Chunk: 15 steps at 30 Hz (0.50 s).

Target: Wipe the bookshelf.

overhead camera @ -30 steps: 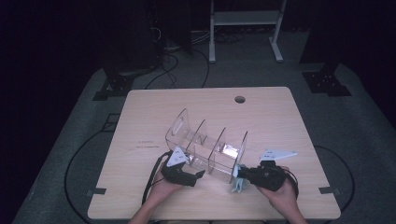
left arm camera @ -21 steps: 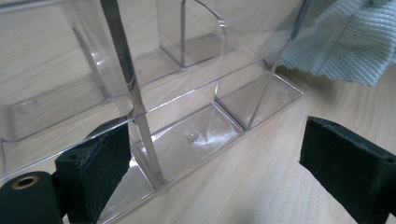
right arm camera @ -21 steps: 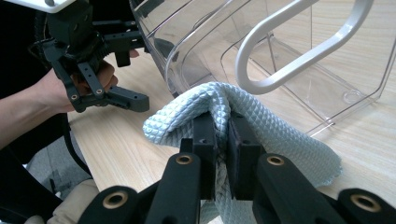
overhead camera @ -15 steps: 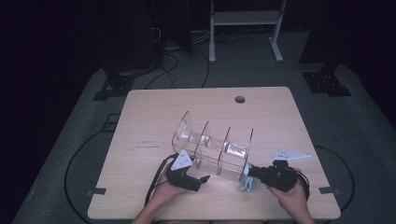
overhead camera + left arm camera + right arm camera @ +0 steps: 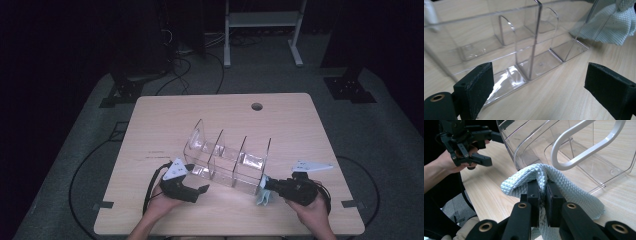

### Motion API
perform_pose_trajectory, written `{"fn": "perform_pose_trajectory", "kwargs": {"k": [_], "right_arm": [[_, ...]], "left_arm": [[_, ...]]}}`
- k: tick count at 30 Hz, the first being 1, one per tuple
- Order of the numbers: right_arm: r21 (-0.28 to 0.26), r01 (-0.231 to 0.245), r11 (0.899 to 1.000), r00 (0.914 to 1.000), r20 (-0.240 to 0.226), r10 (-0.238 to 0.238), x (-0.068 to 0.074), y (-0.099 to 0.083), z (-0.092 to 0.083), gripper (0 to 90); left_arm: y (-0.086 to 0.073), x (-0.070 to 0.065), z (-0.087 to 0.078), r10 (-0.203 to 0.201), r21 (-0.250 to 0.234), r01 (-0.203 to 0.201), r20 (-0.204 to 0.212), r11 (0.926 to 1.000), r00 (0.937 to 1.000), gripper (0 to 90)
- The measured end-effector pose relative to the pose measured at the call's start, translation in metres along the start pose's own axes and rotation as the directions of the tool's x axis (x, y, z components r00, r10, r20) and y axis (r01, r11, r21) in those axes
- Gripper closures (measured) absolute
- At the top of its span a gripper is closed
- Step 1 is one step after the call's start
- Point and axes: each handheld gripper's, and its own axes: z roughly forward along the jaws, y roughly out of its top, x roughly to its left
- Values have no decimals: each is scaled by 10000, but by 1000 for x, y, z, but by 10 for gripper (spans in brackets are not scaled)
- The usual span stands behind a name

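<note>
A clear acrylic organizer (image 5: 227,160) with several compartments lies at an angle in the middle of the table. My left gripper (image 5: 200,189) is open beside its near left end, the pads (image 5: 477,87) wide apart with nothing between them. The organizer (image 5: 524,50) lies just ahead of those jaws. My right gripper (image 5: 267,187) is shut on a light blue textured cloth (image 5: 574,195), which is bunched against the organizer's right end (image 5: 574,142). The cloth (image 5: 263,196) hangs down to the tabletop. The left gripper (image 5: 492,148) shows at the upper left of the right gripper view.
The light wooden table (image 5: 165,125) has a round cable hole (image 5: 257,106) near its far edge. A white stand (image 5: 260,30) and cables lie on the dark floor beyond. The near table edge is just behind both hands.
The organizer has shifted slightly to the right. My left gripper has drawn back a little from its near left end, still open. The right gripper moved a little right with the cloth.
</note>
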Motion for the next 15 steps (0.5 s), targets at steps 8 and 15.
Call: {"fn": "perform_pose_trajectory", "kwargs": {"k": [8,15], "right_arm": [[37,-50,10000,10000,-38,50,1,-2,0,827],[89,-118,9999,9999,-38,119,2,-3,-1,826]], "left_arm": [[-1,13,-20,-70,-201,67,-177,9998,9998,85],[4,34,-23,-42,-454,33,-207,9990,9998,83]]}}
